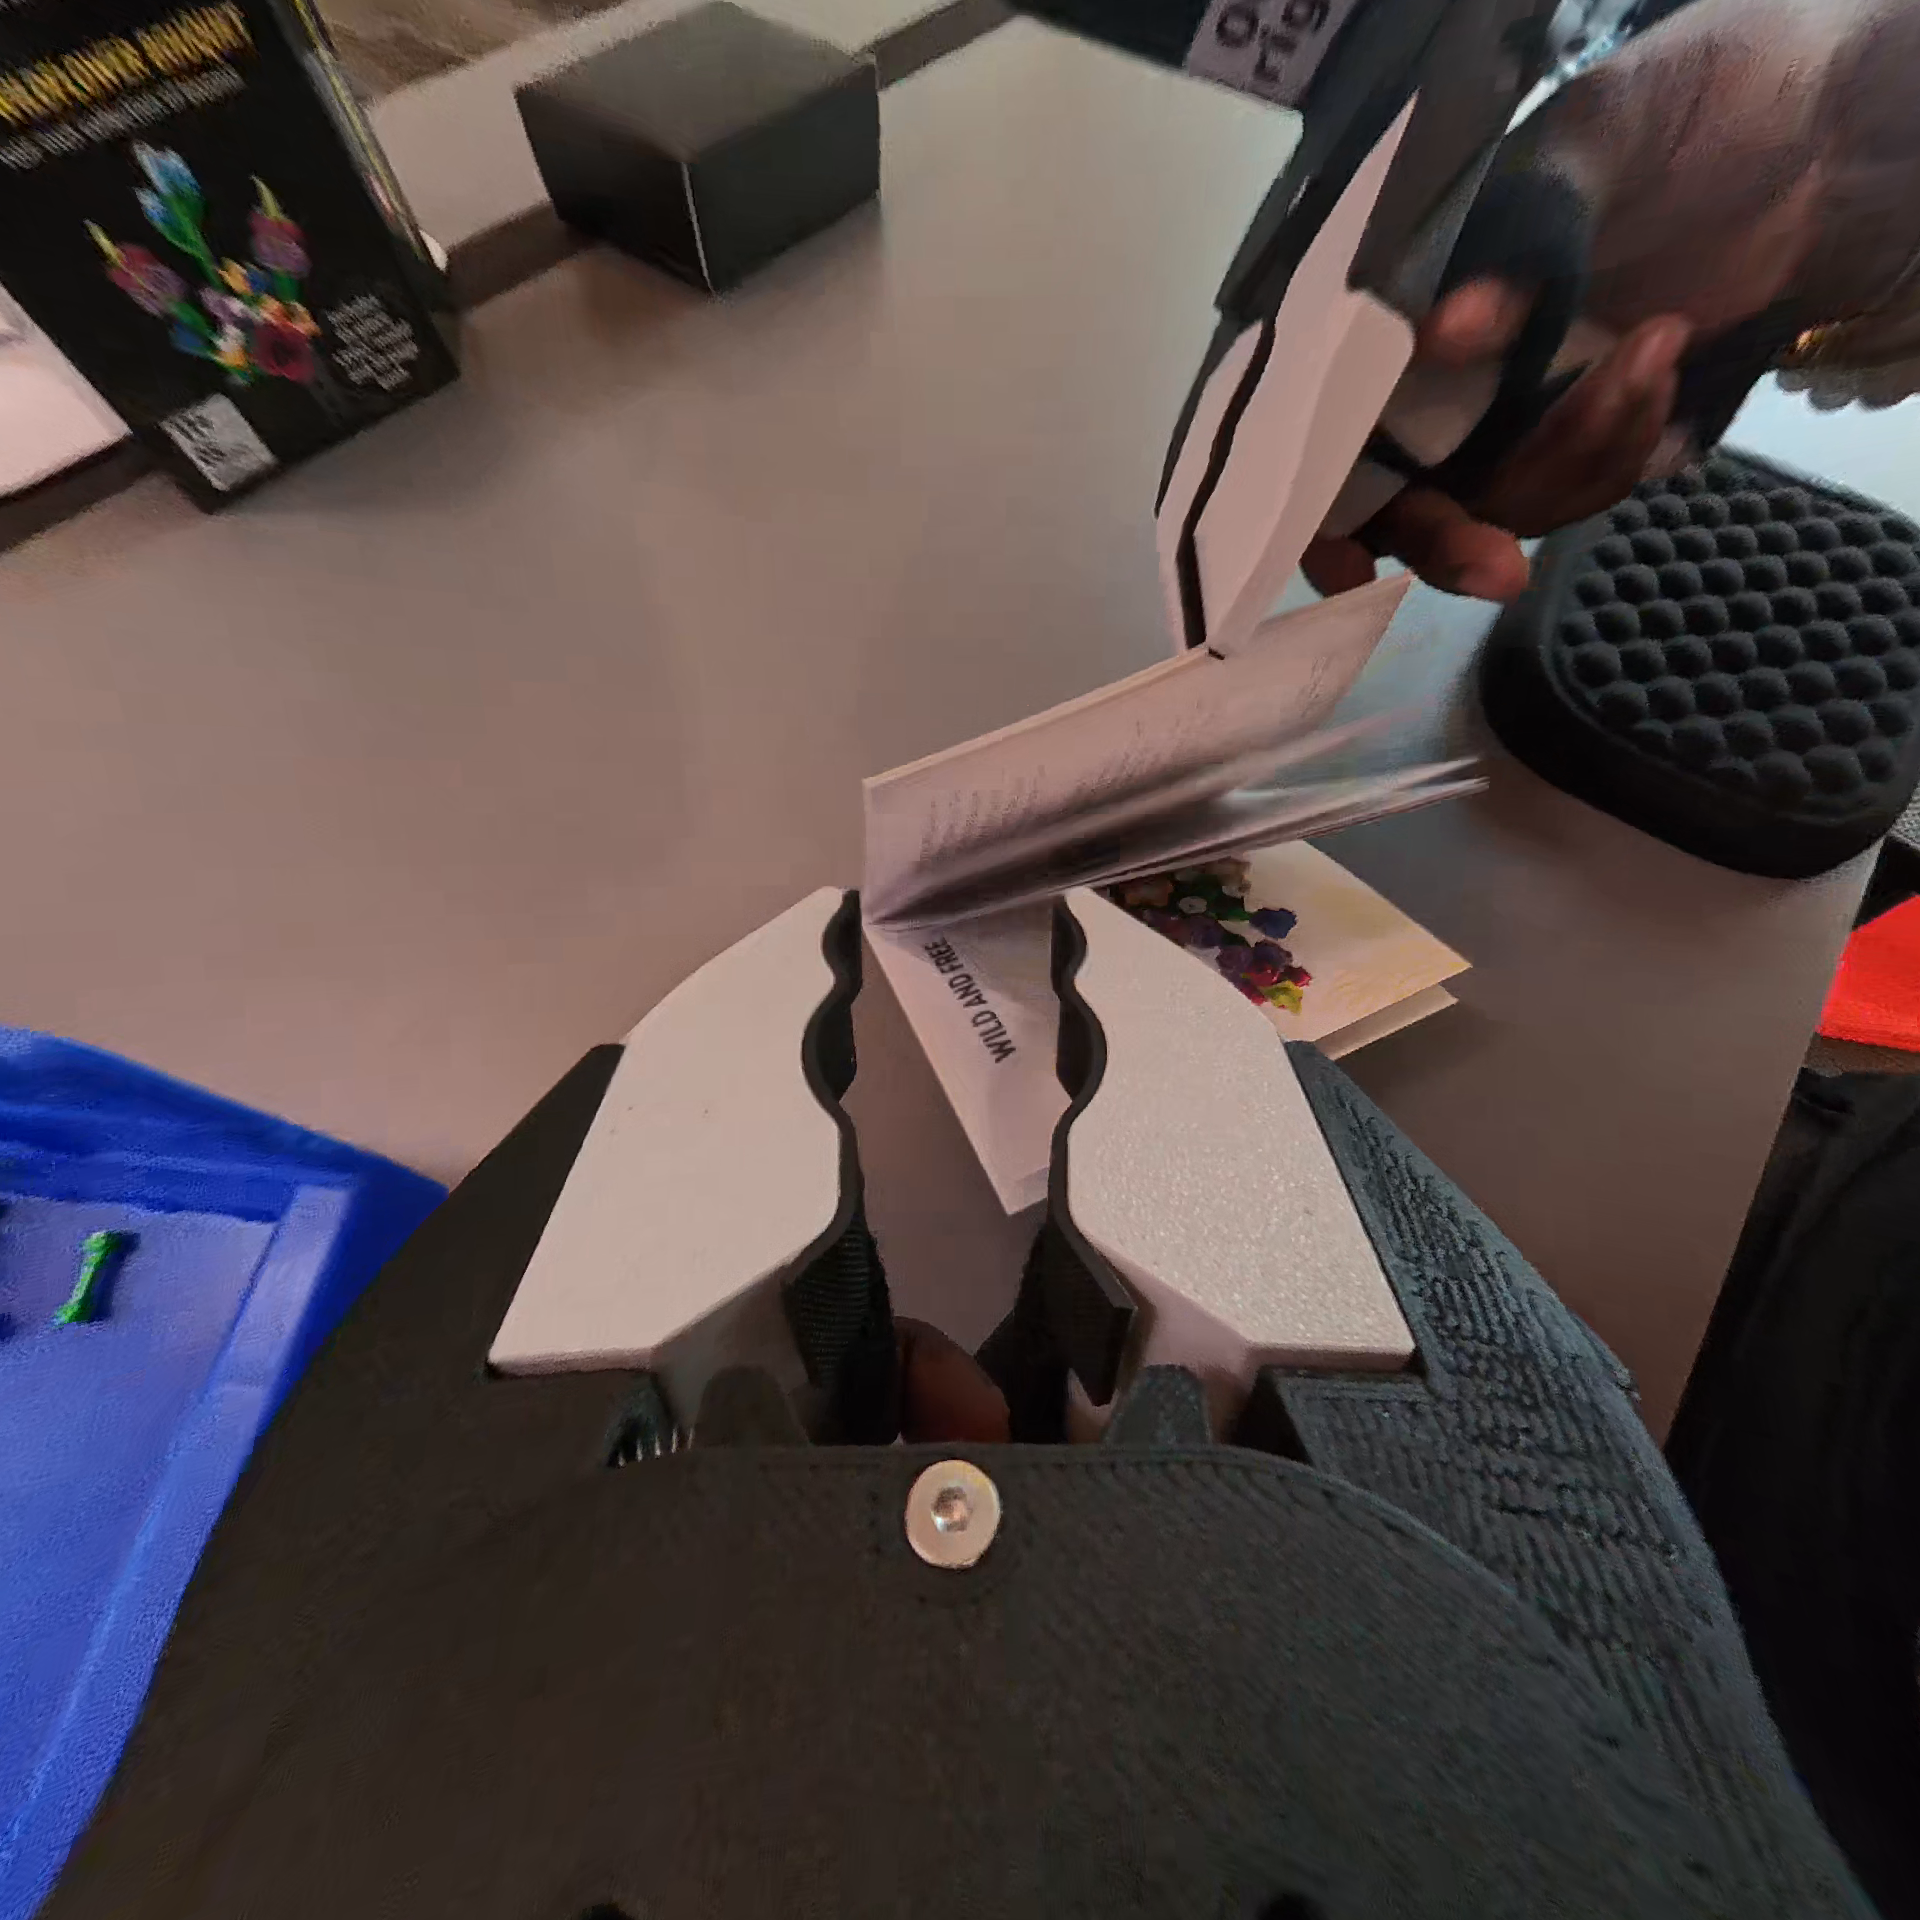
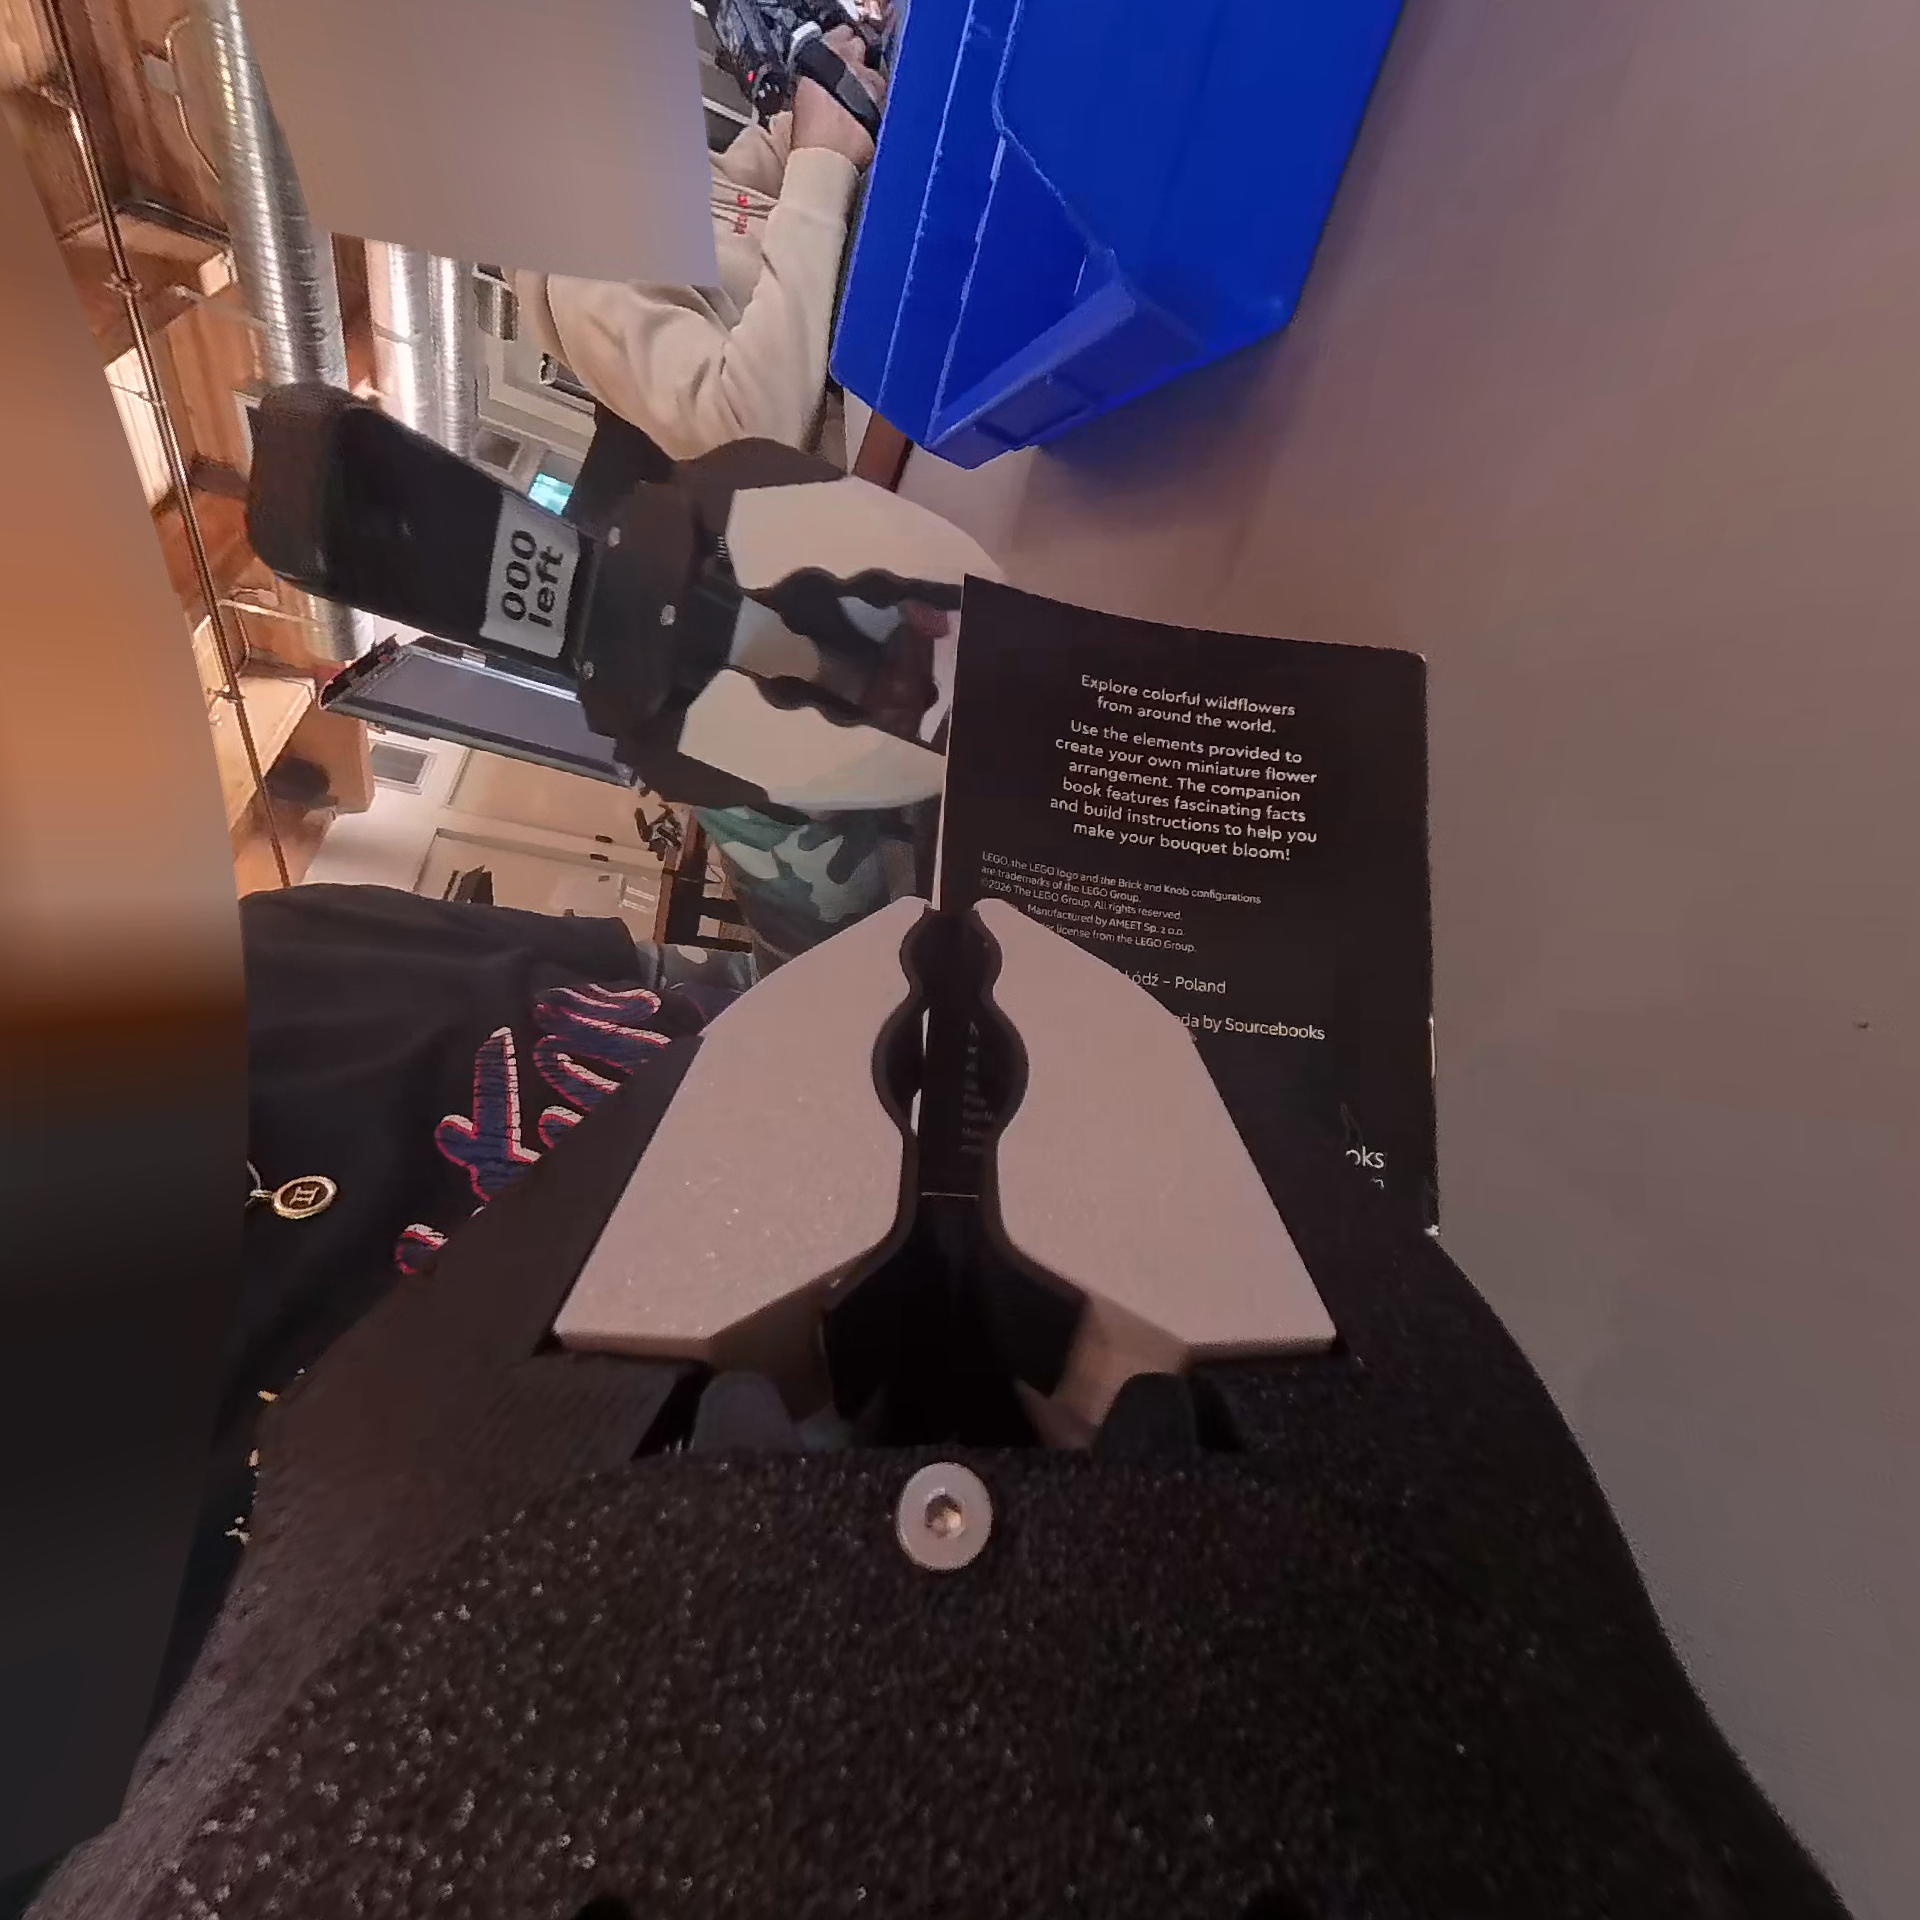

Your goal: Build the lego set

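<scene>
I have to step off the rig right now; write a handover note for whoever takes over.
Right gripper: shut on the booklet's black cover, holding it up while pages fan.
Left gripper: open, fingers straddling the booklet's lower pages near the spine.
Blue bin at left holds a green piece; set box stands at the back of the table.
Done: booklet opened. Left: find the build page; no assembly visible.

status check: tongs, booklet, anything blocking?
Right tongs shut on black-covered instruction booklet, lifting its cover edge. Left tongs open at booklet's lower pages, gripping nothing. Blue plastic parts bin sits clear; nothing blocking.
</scene>
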`<action>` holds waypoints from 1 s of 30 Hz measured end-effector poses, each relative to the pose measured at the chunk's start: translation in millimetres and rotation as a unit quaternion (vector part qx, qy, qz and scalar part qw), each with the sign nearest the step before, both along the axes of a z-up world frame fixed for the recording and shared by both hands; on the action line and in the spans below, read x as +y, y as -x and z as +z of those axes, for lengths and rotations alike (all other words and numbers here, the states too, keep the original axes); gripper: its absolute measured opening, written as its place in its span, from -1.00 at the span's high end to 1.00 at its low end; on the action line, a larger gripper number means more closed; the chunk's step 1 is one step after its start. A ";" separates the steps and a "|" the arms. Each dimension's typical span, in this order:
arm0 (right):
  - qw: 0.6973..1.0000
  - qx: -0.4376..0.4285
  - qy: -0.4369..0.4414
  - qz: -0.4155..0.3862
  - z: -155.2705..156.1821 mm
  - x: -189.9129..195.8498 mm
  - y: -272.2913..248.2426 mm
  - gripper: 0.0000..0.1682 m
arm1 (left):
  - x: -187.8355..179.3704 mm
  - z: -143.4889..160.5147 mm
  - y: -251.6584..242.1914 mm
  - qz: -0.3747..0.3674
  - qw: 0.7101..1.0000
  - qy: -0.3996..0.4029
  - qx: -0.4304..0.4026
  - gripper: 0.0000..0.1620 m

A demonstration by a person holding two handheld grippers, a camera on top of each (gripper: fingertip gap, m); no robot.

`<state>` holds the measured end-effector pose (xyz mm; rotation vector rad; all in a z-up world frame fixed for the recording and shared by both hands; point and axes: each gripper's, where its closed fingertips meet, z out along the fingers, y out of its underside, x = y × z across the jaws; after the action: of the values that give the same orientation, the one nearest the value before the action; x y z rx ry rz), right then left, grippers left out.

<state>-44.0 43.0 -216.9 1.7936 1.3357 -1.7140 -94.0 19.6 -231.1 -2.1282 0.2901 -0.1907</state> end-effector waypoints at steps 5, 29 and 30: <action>1.000 0.003 0.007 0.000 -0.4 -1.8 1.0 0.94 | -7.2 9.0 1.4 -0.004 1.000 -0.005 0.017 0.57; 0.998 -0.003 0.068 0.003 -1.2 -5.5 -0.5 0.94 | 8.0 -37.1 -23.0 -0.046 0.997 0.060 0.015 0.57; 0.997 -0.004 0.070 0.004 -1.4 -6.2 -0.6 0.94 | 8.0 -37.1 -23.0 -0.046 0.997 0.060 0.015 0.57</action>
<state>-43.3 36.8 -218.3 1.7125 1.1857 -1.7493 -71.0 27.6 -268.2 -2.2400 0.4039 -0.2365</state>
